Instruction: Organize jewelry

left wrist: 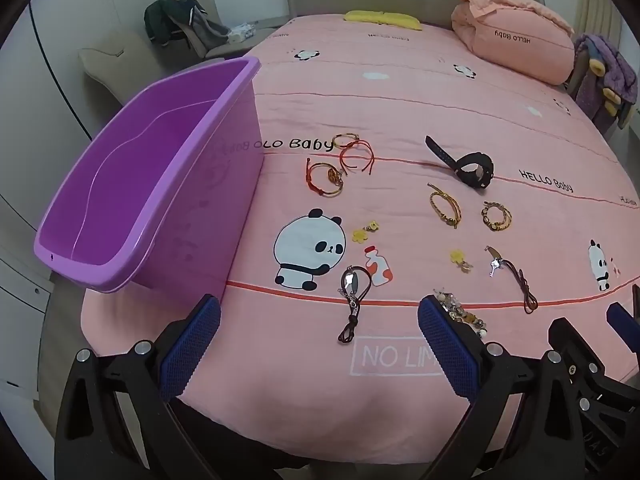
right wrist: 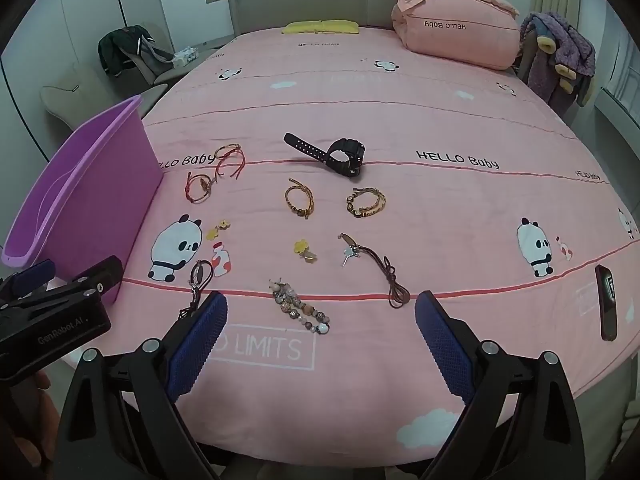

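Note:
Jewelry lies spread on the pink bedspread [right wrist: 440, 220]. An empty purple bin [left wrist: 132, 184] stands at the left; it also shows in the right wrist view [right wrist: 80, 196]. A black watch [right wrist: 340, 154], red cord bracelets [right wrist: 216, 174], two gold braided bracelets [right wrist: 300, 200] [right wrist: 366, 202], yellow flower earrings [right wrist: 304, 250], a brown cord necklace [right wrist: 380, 268], a dark cord pendant [left wrist: 352, 292] and a beaded bracelet [right wrist: 300, 306] lie apart. My left gripper [left wrist: 320, 344] is open and empty over the near edge. My right gripper [right wrist: 320, 340] is open and empty, just short of the beaded bracelet.
A black phone [right wrist: 606, 300] lies at the bed's right edge. A pink pillow [right wrist: 460, 36] and a yellow cushion [right wrist: 320, 26] sit at the headboard. A chair with a dark jacket [right wrist: 124, 50] stands left of the bed; clothes hang at the right [right wrist: 560, 64].

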Demonstrator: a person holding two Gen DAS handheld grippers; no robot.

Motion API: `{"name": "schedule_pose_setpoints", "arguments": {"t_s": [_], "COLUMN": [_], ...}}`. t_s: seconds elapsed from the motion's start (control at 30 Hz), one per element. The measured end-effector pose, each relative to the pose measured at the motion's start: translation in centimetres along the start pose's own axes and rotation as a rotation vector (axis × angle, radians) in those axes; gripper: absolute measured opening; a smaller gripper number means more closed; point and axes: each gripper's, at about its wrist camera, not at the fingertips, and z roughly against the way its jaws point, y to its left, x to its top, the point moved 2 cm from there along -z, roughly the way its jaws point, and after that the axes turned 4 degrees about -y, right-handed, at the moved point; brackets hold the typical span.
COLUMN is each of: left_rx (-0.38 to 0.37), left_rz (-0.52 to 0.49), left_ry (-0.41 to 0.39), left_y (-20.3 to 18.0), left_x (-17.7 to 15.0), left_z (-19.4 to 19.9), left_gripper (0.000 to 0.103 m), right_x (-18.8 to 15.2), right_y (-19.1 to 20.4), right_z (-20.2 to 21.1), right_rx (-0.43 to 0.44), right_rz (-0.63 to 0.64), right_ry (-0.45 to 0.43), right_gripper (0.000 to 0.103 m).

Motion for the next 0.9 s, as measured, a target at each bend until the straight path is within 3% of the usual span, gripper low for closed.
{"name": "schedule_pose_setpoints", "arguments": {"t_s": [0.9], "left_rx": [0.004], "left_rz": [0.003], "left_ry": [-0.009], "left_y": [0.07], "left_x": [0.19], "left_z": [0.53], "left_gripper": [0.097], "right_x": [-0.36], "right_y": [0.26], "right_z": [0.01], "right_rx": [0.011], "right_rz": [0.001], "right_ry": [0.0], "right_gripper": [0.091]}}
